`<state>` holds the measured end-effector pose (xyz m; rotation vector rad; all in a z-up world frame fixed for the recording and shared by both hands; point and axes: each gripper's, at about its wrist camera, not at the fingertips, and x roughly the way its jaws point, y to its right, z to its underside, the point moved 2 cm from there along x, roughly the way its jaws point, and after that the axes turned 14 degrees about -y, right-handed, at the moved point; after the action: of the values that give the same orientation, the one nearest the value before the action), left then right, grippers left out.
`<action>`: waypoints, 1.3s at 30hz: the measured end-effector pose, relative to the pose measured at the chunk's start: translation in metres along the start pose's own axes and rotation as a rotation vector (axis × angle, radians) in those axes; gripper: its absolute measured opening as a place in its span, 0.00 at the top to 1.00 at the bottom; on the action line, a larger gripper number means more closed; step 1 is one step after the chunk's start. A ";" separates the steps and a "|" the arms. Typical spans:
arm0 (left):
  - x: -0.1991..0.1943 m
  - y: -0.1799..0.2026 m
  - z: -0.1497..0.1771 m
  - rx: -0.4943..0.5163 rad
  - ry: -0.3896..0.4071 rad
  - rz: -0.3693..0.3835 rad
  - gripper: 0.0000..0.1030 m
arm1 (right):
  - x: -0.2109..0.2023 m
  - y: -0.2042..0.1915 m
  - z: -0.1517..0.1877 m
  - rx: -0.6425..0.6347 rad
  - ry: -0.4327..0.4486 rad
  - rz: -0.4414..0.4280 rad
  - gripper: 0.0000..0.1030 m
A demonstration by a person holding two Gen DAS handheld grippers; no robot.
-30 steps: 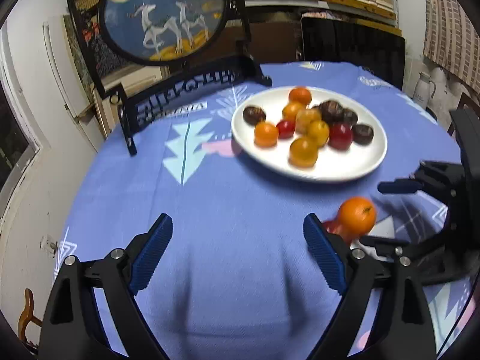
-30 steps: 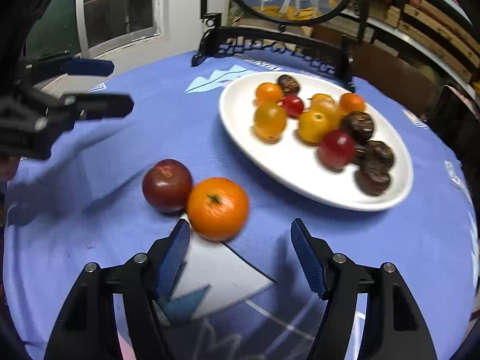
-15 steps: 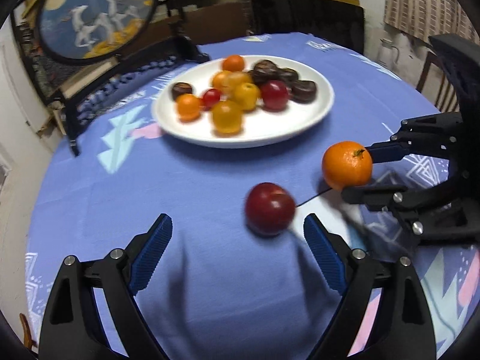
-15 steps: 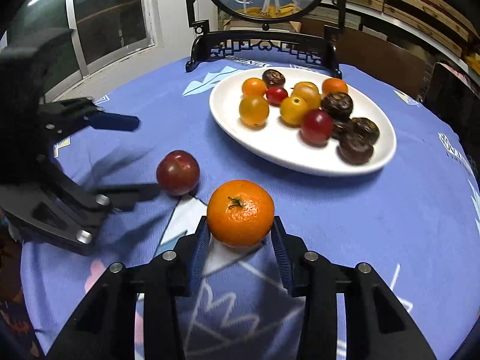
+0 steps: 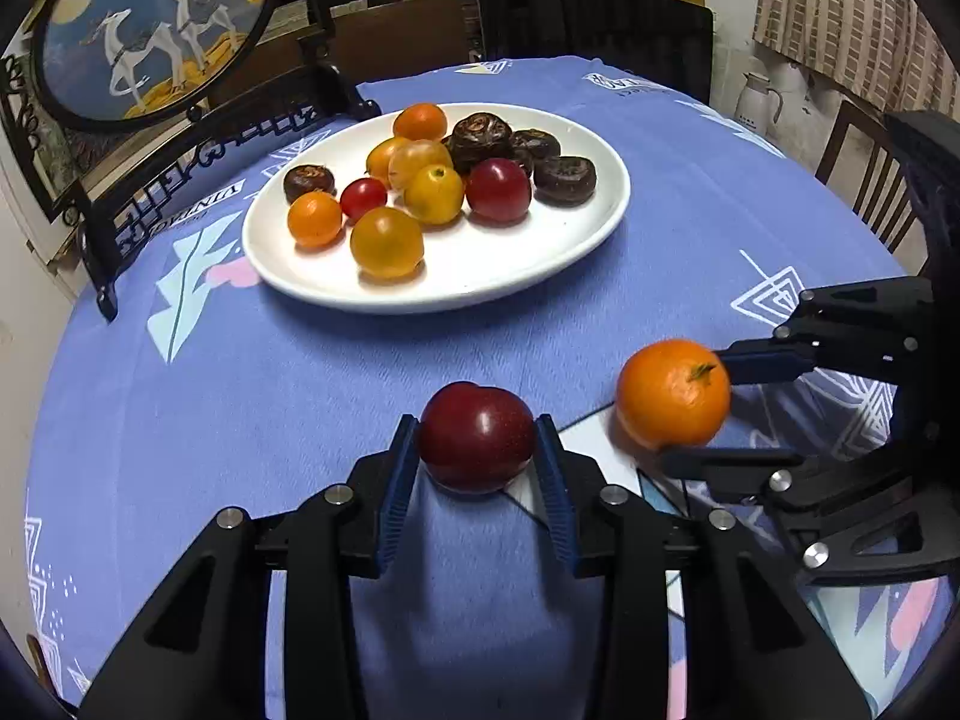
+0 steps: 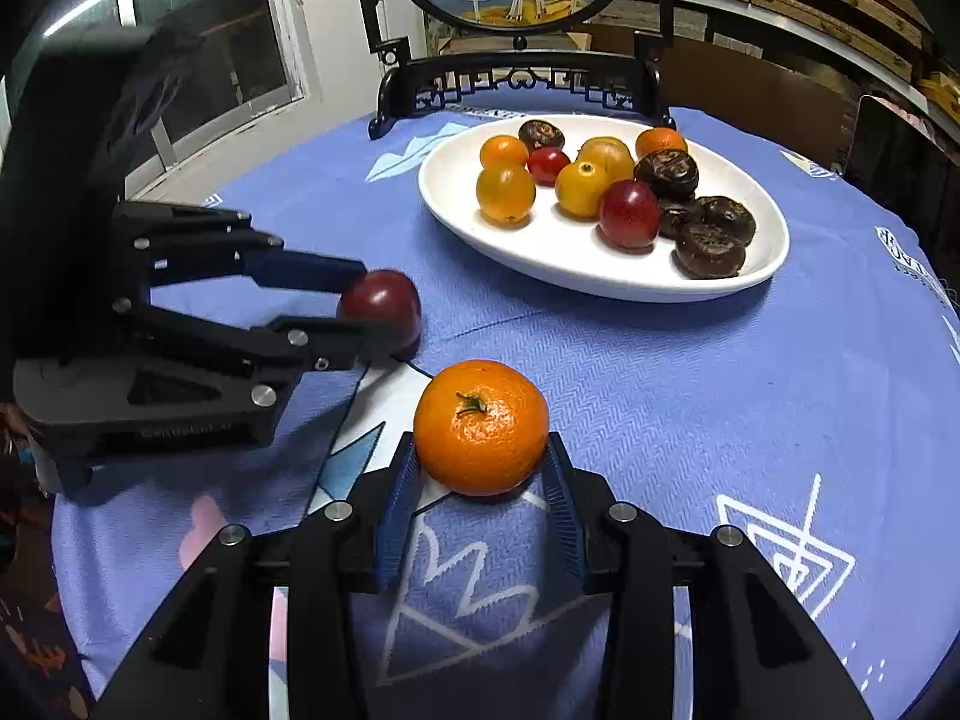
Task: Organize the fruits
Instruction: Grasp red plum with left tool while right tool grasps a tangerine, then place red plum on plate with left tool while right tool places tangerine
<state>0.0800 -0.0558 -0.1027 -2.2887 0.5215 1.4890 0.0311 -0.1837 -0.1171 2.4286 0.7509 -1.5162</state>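
Left gripper: its blue fingers have just been closing and now press on both sides of a dark red plum, which sits low on the blue patterned cloth of the desk; whether the plum is lifted clear of the cloth cannot be told. Right gripper: fingers closed on a mandarin, stem side facing up, with the fruit at cloth level near the front edge of the desk. In the left wrist view the mandarin lies just to the right of the plum, apart from it, held between the right gripper's fingers. In the right wrist view the plum sits to the left of and beyond the mandarin, clamped by the left gripper's fingers. White oval plate: positioned farther back on the desk, well apart from both held fruits, loaded with small orange, yellow, red and dark brown fruits. A black-framed round screen with painted deer stands behind the plate.
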 end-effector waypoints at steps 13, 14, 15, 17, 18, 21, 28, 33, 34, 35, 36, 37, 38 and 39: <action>-0.062 0.002 0.008 -0.055 0.120 -0.108 0.63 | -0.039 -0.017 0.009 -0.018 0.076 -0.003 0.59; -0.065 0.002 0.008 -0.053 0.125 -0.114 0.63 | -0.041 -0.019 0.009 -0.021 0.079 -0.007 0.59; -0.068 0.003 0.008 -0.050 0.128 -0.116 0.63 | -0.042 -0.021 0.009 -0.025 0.081 -0.010 0.59; -0.070 0.004 0.009 -0.048 0.130 -0.118 0.63 | -0.044 -0.024 0.010 -0.033 0.081 -0.011 0.59; -0.070 0.005 0.009 -0.045 0.129 -0.118 0.63 | -0.043 -0.025 0.010 -0.036 0.078 -0.014 0.59; -0.068 0.006 0.008 -0.039 0.123 -0.122 0.63 | -0.038 -0.027 0.010 -0.046 0.066 -0.019 0.59; -0.057 -0.001 -0.002 -0.046 0.107 -0.126 0.63 | -0.032 -0.023 0.003 -0.047 0.056 -0.030 0.59; -0.050 -0.008 -0.017 -0.054 0.105 -0.140 0.63 | -0.031 -0.015 -0.007 -0.048 0.058 -0.026 0.59; -0.049 -0.010 -0.022 -0.056 0.105 -0.142 0.63 | -0.032 -0.013 -0.009 -0.049 0.062 -0.024 0.59; -0.049 -0.013 -0.026 -0.060 0.108 -0.147 0.63 | -0.034 -0.011 -0.012 -0.048 0.067 -0.020 0.59; -0.049 -0.014 -0.030 -0.061 0.112 -0.152 0.63 | -0.038 -0.007 -0.018 -0.047 0.076 -0.014 0.59; -0.049 -0.017 -0.036 -0.064 0.116 -0.160 0.63 | -0.041 -0.004 -0.023 -0.044 0.087 -0.008 0.59; -0.050 -0.020 -0.041 -0.071 0.121 -0.166 0.63 | -0.045 0.000 -0.027 -0.042 0.095 -0.003 0.59; -0.050 -0.023 -0.047 -0.080 0.126 -0.170 0.63 | -0.050 0.005 -0.035 -0.035 0.111 0.004 0.59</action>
<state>0.1092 -0.0534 -0.0365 -2.4323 0.2965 1.3138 0.0436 -0.1903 -0.0573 2.5036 0.7850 -1.3648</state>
